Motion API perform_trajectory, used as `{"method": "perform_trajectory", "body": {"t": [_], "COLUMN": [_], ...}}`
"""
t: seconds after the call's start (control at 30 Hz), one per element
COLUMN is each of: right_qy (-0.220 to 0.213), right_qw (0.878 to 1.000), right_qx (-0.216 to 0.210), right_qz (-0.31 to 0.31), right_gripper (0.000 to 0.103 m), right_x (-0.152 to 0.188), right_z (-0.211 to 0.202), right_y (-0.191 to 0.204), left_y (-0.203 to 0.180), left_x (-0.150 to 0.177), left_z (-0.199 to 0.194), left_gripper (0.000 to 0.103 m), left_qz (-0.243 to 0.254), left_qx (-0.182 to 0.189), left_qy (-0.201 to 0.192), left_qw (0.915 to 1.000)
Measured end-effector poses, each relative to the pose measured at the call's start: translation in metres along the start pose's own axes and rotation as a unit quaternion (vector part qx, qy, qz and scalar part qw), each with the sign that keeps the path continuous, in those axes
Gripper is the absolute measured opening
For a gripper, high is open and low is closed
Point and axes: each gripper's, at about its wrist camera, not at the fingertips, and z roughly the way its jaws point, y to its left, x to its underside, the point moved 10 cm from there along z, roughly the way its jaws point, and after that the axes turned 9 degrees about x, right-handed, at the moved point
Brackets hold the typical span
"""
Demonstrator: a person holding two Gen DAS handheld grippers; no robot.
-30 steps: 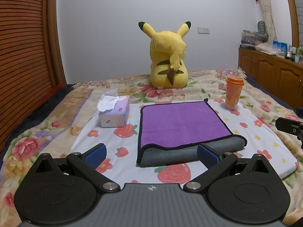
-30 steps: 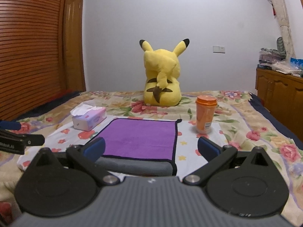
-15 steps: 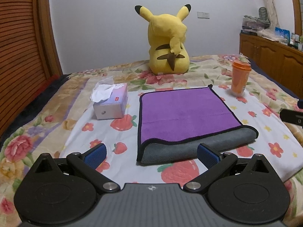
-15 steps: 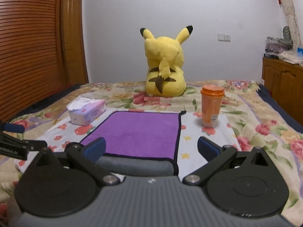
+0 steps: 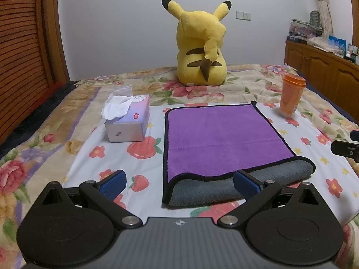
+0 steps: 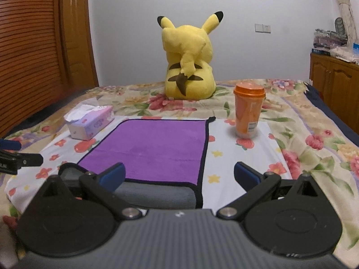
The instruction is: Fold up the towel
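Left wrist view, towel [image 5: 224, 139] ahead of spread left tongs [image 5: 179, 182] (near edge between fingers)

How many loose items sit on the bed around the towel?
3: a tissue box left of the towel, an orange cup to its right, and a yellow plush behind it. More could lie outside the views.

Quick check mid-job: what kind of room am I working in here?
Most likely a bedroom. The towel lies on a bed with a floral bedspread, a yellow plush toy sits at the far end, and wooden cabinets line the wall.
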Motion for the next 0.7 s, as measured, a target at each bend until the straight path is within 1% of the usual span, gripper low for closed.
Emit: {"method": "perform_trajectory", "body": {"t": [0.07,0.17,0.33,0.53,0.7], "right_qy": [0.003,0.013,0.039,0.056,0.071], "right_qw": [1.000,1.000,0.999,0.998,0.997], "right_qx": [0.000,0.000,-0.007,-0.017,-0.035], "right_qz": [0.002,0.005,0.014,0.018,0.012], "right_gripper": [0.103,0.103,0.103,0.103,0.102], "right_x": [0.001,0.002,0.008,0.011,0.014], "right_z": [0.006,0.018,0.033,0.043,0.051], "right_y": [-0.002,-0.005,-0.009,-0.010,-0.004], "left_y": [0.001,0.002,0.005,0.008,0.014], "left_x": [-0.002,-0.003,-0.001,0.002,0.007], "left_z": [0.003,0.009,0.024,0.041,0.054], "left_gripper": [0.103,0.100,0.095,0.090,0.080], "left_qz": [0.002,0.003,-0.002,-0.006,-0.016], "left_qx": [0.002,0.008,0.021,0.035,0.046], "left_qy": [-0.001,0.002,0.019,0.038,0.056], "left_qw": [1.0000,1.0000,0.9996,0.9987,0.9972]}}
